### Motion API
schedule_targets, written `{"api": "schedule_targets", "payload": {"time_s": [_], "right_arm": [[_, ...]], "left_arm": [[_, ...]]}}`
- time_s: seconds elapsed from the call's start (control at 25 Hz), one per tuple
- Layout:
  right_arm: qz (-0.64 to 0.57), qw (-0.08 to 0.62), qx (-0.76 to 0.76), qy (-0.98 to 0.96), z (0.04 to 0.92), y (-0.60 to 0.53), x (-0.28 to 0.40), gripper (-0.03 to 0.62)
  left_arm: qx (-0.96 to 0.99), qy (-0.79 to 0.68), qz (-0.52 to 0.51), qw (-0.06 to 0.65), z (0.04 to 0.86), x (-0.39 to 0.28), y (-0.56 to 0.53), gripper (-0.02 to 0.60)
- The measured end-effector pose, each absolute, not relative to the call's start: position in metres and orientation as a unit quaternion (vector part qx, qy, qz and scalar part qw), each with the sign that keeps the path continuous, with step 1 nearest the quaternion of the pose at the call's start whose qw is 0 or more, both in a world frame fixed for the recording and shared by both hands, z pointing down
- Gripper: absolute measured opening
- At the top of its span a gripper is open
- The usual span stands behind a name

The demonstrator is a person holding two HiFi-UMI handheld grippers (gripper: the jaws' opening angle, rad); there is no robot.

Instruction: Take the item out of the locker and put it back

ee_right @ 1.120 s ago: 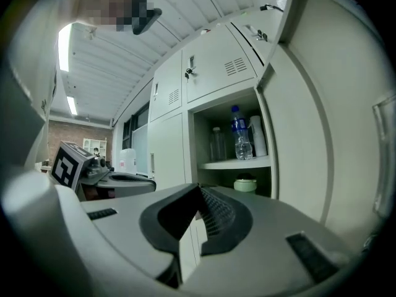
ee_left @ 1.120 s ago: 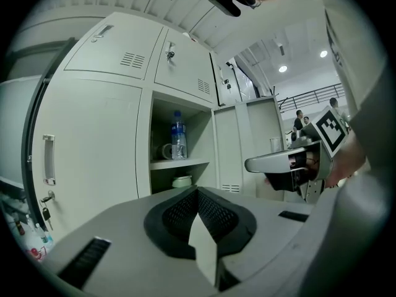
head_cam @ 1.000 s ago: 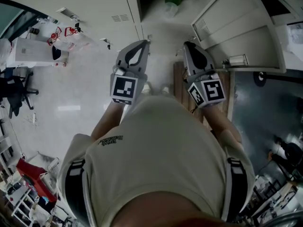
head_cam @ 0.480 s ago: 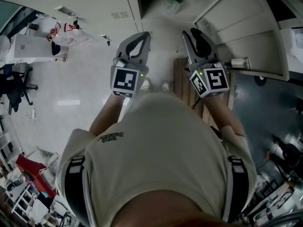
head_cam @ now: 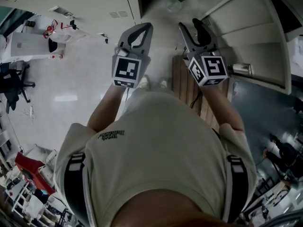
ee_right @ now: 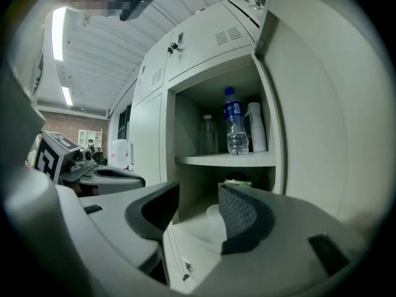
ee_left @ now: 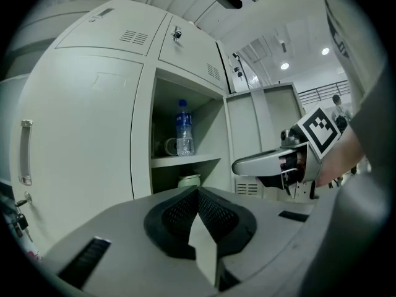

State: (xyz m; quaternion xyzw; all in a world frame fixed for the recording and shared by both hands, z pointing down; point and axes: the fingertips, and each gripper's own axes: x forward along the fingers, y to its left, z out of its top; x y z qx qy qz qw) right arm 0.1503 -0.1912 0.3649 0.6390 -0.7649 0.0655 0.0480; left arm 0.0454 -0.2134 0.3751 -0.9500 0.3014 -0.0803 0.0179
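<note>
Pale glossy floor (head_cam: 71, 79) — black office chair (head_cam: 12, 82), strip lights (ee_right: 59, 33) overhead

head: steeply down over torso (head_cam: 156, 145) | both gripper views: level, close, facing locker (ee_right: 185, 129) | shared: bottle (ee_left: 184, 132)

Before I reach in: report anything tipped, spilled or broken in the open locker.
Nothing stands out. The water bottle stands upright on the upper shelf, the cups beside it are stacked straight, and no spill shows.
</note>
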Motion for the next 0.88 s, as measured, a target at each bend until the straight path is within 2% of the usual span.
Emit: {"api": "schedule_targets", "payload": {"time_s": [0.12,0.2,0.32,0.4,0.6,0.64,0.68,0.84,0.88], "right_arm": [[0.074,0.053,0.639,-0.763,0.374,-0.204,0.151,0.207],[0.081,0.059,0.640,-0.762,0.382,-0.212,0.150,0.247],[0.089,0.065,0.648,-0.754,0.393,-0.227,0.153,0.250],[0.098,0.067,0.653,-0.747,0.402,-0.237,0.156,0.291],[0.116,0.081,0.666,-0.732,0.427,-0.259,0.162,0.291],[0.119,0.085,0.667,-0.730,0.432,-0.263,0.162,0.299],[0.123,0.090,0.668,-0.728,0.438,-0.266,0.163,0.334],[0.135,0.107,0.676,-0.716,0.464,-0.280,0.166,0.335],[0.138,0.112,0.678,-0.713,0.470,-0.283,0.167,0.354]], "left_arm": [[-0.950,0.300,-0.081,0.017,0.380,0.053,-0.222,0.013],[-0.950,0.300,-0.083,0.017,0.384,0.057,-0.226,0.012],[-0.949,0.302,-0.088,0.009,0.393,0.062,-0.237,0.013],[-0.949,0.302,-0.094,0.006,0.401,0.065,-0.244,0.013],[-0.949,0.297,-0.107,-0.003,0.420,0.075,-0.261,0.014],[-0.949,0.296,-0.110,-0.004,0.424,0.077,-0.263,0.014],[-0.949,0.295,-0.114,-0.006,0.429,0.078,-0.265,0.014],[-0.948,0.290,-0.127,-0.024,0.449,0.085,-0.276,0.014],[-0.948,0.288,-0.130,-0.028,0.454,0.087,-0.277,0.014]]}}
